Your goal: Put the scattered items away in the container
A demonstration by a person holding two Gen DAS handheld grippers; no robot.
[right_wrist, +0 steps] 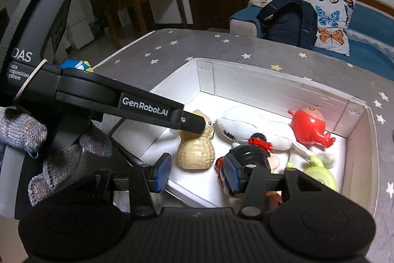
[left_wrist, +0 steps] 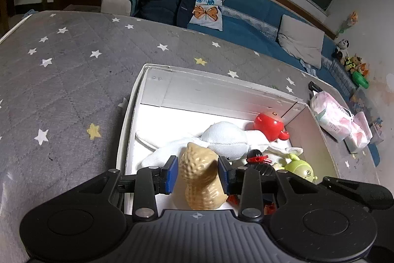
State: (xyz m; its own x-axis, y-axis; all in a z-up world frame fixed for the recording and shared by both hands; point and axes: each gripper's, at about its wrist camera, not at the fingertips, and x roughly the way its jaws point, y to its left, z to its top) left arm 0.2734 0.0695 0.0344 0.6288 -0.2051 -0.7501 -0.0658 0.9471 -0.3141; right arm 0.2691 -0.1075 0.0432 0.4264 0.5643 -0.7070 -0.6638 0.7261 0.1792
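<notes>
1. The white box (left_wrist: 246, 88) sits open on a grey cloth with stars (left_wrist: 61, 80), and most of the toys lie inside it
2. The left gripper (left_wrist: 197, 174) reaches over the near-left part of the box; its blue pads (left_wrist: 172, 174) sit against both sides of the tan peanut toy (left_wrist: 199, 179), clamped on it
3. The right wrist view shows the peanut toy upright with its base on the box floor, near the left wall, and a left finger across its head
4. The right gripper (right_wrist: 197, 173) hangs over the near edge of the box with its jaws apart and nothing between the pads
5. A black-haired doll with a red bow (right_wrist: 251, 154) lies just behind the right gripper's right pad
6. A white plush (left_wrist: 221, 137) lies across the middle of the box, a red toy (left_wrist: 269, 123) sits by the far-right corner, and a green toy (left_wrist: 299, 168) lies near the right wall
7. A blue and yellow toy (right_wrist: 76, 65) shows outside the box, beyond the left gripper
8. A hand in a grey knit glove (right_wrist: 24, 132) holds the left gripper's handle
</notes>
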